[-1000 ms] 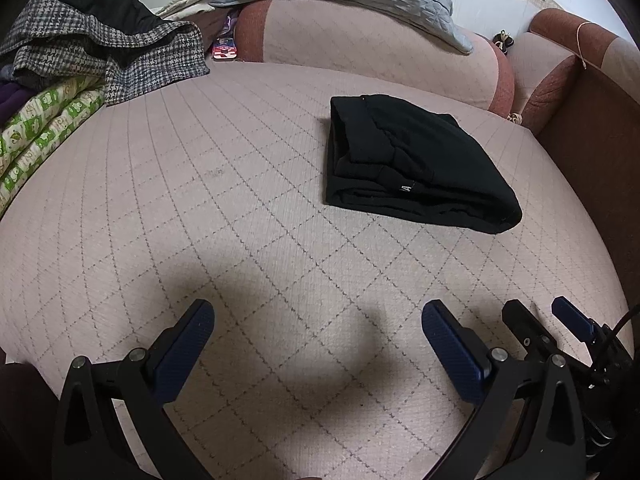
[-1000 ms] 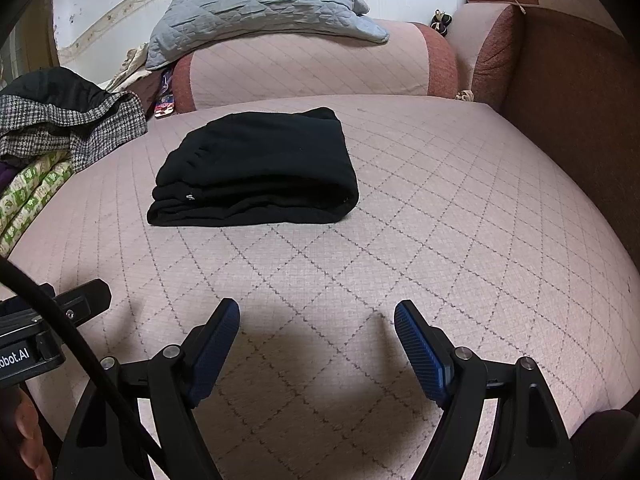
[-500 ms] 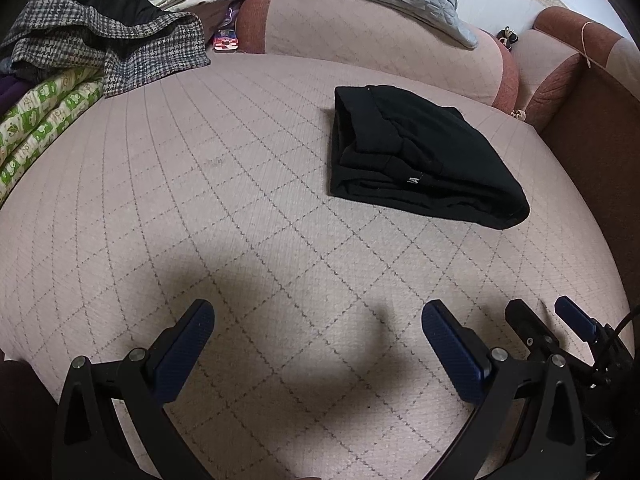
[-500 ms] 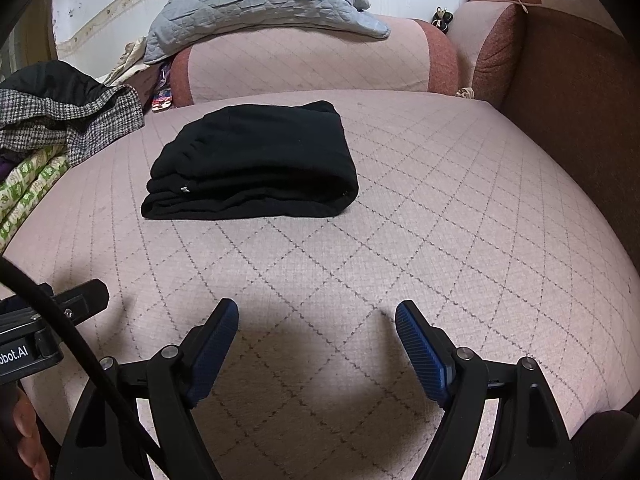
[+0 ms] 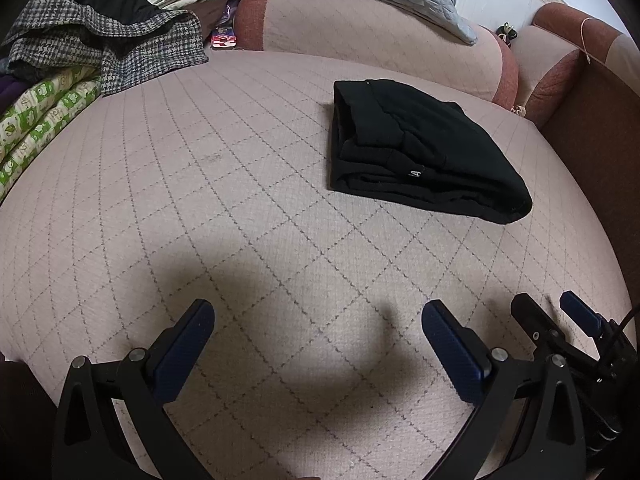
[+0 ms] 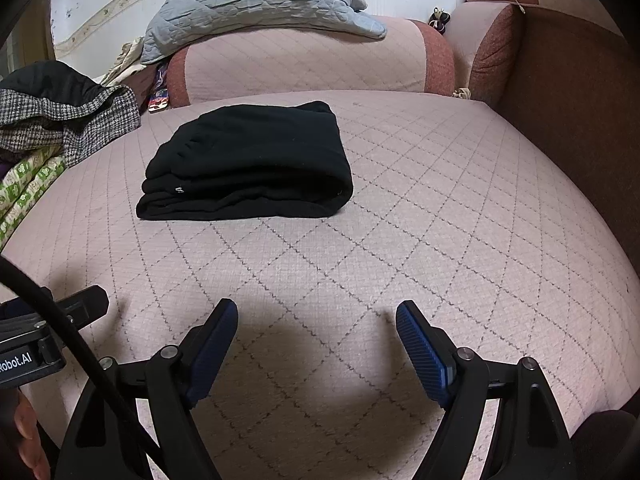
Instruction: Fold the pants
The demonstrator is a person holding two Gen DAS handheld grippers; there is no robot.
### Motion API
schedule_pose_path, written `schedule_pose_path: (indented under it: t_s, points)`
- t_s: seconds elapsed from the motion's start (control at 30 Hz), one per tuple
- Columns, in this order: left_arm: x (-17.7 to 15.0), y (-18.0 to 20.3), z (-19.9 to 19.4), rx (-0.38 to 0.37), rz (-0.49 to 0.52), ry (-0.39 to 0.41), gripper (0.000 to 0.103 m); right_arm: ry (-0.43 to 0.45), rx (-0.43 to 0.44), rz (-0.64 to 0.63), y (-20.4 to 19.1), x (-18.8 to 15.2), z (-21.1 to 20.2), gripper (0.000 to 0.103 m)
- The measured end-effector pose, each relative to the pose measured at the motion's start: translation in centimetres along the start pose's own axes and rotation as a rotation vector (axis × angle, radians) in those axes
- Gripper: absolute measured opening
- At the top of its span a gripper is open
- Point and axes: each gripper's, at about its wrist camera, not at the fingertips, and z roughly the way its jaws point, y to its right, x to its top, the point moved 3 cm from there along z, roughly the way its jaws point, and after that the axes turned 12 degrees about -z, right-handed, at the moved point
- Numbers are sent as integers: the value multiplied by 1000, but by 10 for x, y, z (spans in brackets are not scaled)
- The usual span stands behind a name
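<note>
Left gripper [image 5: 318,314]: jaws wide apart, nothing between the blue pads [image 5: 184,344], just bare cover under them. It sits low over the near part of the bed [image 5: 248,216], angled down, casting a shadow on the quilted cover.

Right gripper [image 6: 316,314]: same, jaws spread wide, nothing between them, pads [image 6: 424,354] clear of the fabric. It also shows at the lower right edge of the left wrist view [image 5: 560,320], just beside the left one. In the right wrist view part of the left unit pokes in at the lower left, with a black cable [image 6: 52,320] crossing in front and a bit of a hand [image 6: 24,436] at the bottom corner.

Black pants [image 6: 248,160] lie folded in a compact stack flat on the bed, well ahead of both grippers and apart from them. Layered edges face the cameras; a small white tag [image 5: 416,173] shows on the near edge. From the left wrist view the stack is up and to the right; from the right wrist view up and slightly left.

Beyond the pants: pink bolster [image 6: 304,62] with a grey quilted pillow [image 6: 256,0] on top. Far left edge: a houndstooth garment [image 5: 108,46] piled over a green-print blanket [image 5: 36,116]. Right side: brown sofa arm [image 6: 572,92].
</note>
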Motion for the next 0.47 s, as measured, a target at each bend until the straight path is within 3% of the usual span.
schedule_pose_path:
  t_s: [0.47]
  points:
    - [-3,2,2,-13,26,-1,103,13,5,-29,-9,1,-4,87]
